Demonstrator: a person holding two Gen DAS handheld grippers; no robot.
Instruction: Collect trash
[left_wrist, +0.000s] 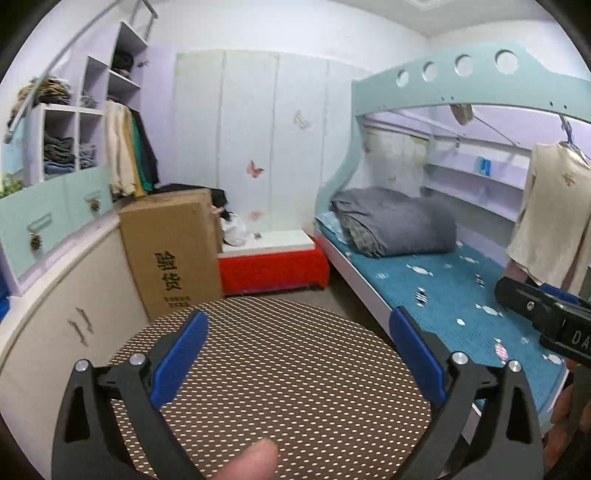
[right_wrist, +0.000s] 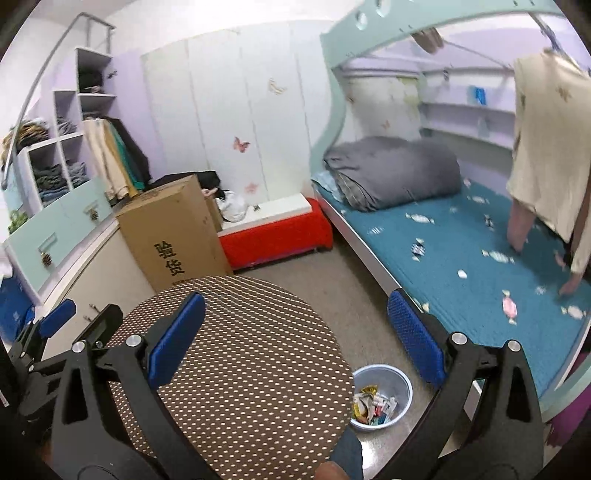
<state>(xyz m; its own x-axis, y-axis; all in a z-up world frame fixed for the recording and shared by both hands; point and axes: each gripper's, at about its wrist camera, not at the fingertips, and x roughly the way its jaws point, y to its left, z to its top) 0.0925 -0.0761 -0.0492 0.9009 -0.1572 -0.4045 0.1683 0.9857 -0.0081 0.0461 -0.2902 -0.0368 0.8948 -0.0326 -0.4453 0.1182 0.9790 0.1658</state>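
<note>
A pale blue trash bin (right_wrist: 400, 384) stands on the floor between the round table and the bed, holding several crumpled wrappers (right_wrist: 373, 404). My left gripper (left_wrist: 299, 354) is open and empty above the round brown dotted table (left_wrist: 280, 387). My right gripper (right_wrist: 295, 336) is open and empty above the same table (right_wrist: 243, 369), to the left of the bin. The left gripper also shows at the left edge of the right wrist view (right_wrist: 55, 321). The right gripper's body shows at the right edge of the left wrist view (left_wrist: 546, 314).
A cardboard box (left_wrist: 173, 254) stands behind the table, beside a white cabinet (left_wrist: 55, 317). A red bench (left_wrist: 273, 266) sits at the far wall. A bunk bed with a blue candy-print sheet (right_wrist: 461, 251) and folded grey duvet (right_wrist: 395, 170) runs along the right.
</note>
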